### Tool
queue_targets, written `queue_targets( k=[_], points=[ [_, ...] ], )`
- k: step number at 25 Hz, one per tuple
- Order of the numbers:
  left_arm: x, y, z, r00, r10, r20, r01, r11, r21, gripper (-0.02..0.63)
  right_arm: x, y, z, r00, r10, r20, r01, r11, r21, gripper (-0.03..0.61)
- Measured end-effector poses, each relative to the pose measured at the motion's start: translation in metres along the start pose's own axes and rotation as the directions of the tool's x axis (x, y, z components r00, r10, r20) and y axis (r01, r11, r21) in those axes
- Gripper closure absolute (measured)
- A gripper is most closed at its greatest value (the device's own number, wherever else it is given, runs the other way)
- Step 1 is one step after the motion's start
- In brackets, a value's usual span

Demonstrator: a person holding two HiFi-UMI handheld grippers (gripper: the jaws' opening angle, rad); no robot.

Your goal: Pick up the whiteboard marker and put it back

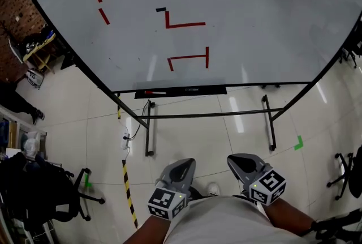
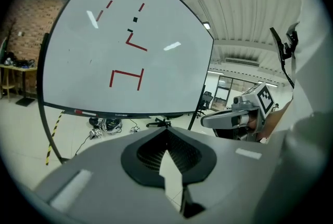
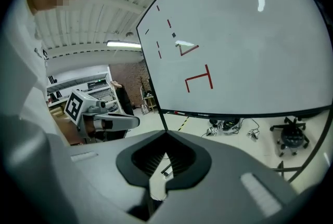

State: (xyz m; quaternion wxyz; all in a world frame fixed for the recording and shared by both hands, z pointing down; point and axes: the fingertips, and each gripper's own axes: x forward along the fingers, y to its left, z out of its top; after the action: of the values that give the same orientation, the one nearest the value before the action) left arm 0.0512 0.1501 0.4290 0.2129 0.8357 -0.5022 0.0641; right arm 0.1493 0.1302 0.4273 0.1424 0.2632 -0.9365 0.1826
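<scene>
While the person stood facing the board, the left gripper and the right gripper were held low and close to the body, side by side above the tiled floor and pointing forward. In its own view the left gripper's fingers were together at the tips, with nothing between them and only floor showing through the slit behind. The right gripper's fingers were likewise pressed together and empty. Just left of the left gripper, a yellow-and-black striped tape ran along the floor, and a dark office chair stood further left. Beyond the grippers stood the black metal stand of the whiteboard, with a white power strip lying by its left leg and a green tape mark on the floor to its right. Above the stand, a black tray ran along the middle of the whiteboard's bottom edge. The whiteboard marker, red and white, lay flat in that tray near its left end, well apart from both grippers. Further up, the board's white face carried red bracket-shaped lines, short red dashes and a few small black squares.
</scene>
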Motion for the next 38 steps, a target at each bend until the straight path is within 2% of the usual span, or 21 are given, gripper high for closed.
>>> queue_targets(
  k=[4,7,15,24,32,38],
  points=[
    [-0.015,-0.018,-0.013,1.0,0.013,-0.027,-0.013,1.0,0.006,0.597,-0.017,0.015,-0.006,0.999,0.032,0.012,-0.031,0.999,-0.013,0.577],
    [-0.022,-0.025,-0.017,0.999,0.002,-0.04,-0.001,1.0,0.024,0.597,-0.024,0.021,-0.003,0.999,0.015,0.033,-0.014,1.0,-0.027,0.577],
    [-0.042,-0.024,-0.018,0.993,-0.078,-0.091,0.084,0.994,0.07,0.597,-0.01,0.045,-0.003,0.997,-0.037,0.066,0.035,0.999,0.036,0.577],
    [-0.075,0.008,-0.023,0.989,-0.101,-0.111,0.109,0.992,0.069,0.597,0.016,0.078,-0.009,0.995,-0.075,0.063,0.072,0.996,0.056,0.577],
    [-0.08,0.009,-0.023,0.982,-0.144,-0.122,0.155,0.985,0.079,0.597,0.02,0.088,-0.013,0.991,-0.114,0.064,0.111,0.992,0.054,0.578],
    [-0.08,0.019,-0.021,0.985,-0.129,-0.11,0.137,0.988,0.072,0.597,0.023,0.093,-0.017,0.993,-0.111,0.05,0.108,0.993,0.053,0.578]
  ],
)
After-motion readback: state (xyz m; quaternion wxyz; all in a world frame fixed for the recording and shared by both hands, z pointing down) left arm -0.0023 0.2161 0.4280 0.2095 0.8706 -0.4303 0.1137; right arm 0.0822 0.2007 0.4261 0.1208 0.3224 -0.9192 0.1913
